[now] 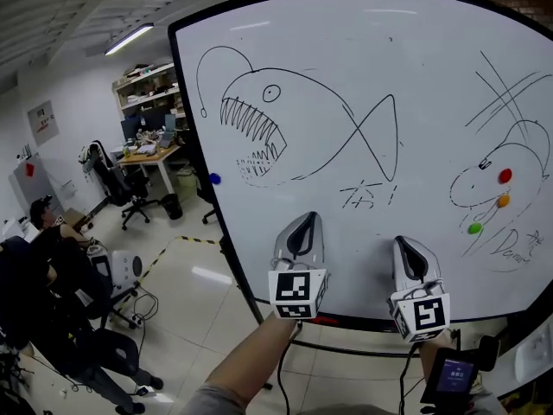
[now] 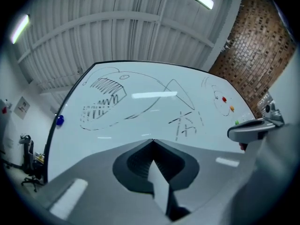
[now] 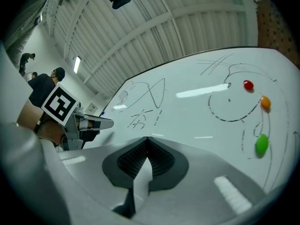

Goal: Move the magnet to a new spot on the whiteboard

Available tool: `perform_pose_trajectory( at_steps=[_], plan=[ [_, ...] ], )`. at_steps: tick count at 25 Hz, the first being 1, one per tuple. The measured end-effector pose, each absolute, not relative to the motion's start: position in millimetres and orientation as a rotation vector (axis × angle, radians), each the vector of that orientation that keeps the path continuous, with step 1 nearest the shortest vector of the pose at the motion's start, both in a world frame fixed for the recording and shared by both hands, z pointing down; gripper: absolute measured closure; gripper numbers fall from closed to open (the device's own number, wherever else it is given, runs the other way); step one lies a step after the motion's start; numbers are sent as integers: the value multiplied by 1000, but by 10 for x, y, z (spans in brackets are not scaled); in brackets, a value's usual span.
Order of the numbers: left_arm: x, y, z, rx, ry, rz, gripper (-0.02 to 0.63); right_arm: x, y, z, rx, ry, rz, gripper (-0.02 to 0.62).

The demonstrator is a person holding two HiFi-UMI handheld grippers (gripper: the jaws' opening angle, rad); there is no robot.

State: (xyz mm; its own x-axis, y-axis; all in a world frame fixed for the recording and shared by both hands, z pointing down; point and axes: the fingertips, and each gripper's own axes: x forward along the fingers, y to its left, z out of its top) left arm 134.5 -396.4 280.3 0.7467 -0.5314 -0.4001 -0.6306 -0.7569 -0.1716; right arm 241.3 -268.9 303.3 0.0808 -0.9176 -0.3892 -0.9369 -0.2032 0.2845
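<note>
— Red magnet [image 1: 505,175] sits at the right of the whiteboard [image 1: 363,67], with the orange magnet [image 1: 503,201] just under it and the green magnet [image 1: 474,228] lower and a little to the left. Which one goes?

— Can't tell from here; the blue magnet [image 1: 214,178] at the board's left edge, beside the toothy fish drawing [image 1: 251,124], is a candidate too. Neither gripper touches any of them. The left gripper [image 1: 303,225] and the right gripper [image 1: 405,247] both hang low before the board, clenched tight with nothing between the jaws

— So how would you do the pick well?

— Spread the jaws first, I'd say. The right one is nearer the coloured three, so I'd bring it up square to the board and pinch the chosen magnet by its sides. Tilting it off an edge should break the pull more easily than a straight tug. Then set it flat on bare white, clear of the ink

— Any boxes or trays in play?

— None that I can see near the board. A shelf [image 1: 143,83] far off at the left carries clutter, too small to name
</note>
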Motion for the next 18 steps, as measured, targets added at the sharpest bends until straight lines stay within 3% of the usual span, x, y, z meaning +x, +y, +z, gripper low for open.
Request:
perform_pose_trajectory(
  at_steps=[18],
  plan=[
    [3229,-2320,3017,-2744,630,428,604,4120,-1158,3090,-2529,1732,704,588]
  ],
)
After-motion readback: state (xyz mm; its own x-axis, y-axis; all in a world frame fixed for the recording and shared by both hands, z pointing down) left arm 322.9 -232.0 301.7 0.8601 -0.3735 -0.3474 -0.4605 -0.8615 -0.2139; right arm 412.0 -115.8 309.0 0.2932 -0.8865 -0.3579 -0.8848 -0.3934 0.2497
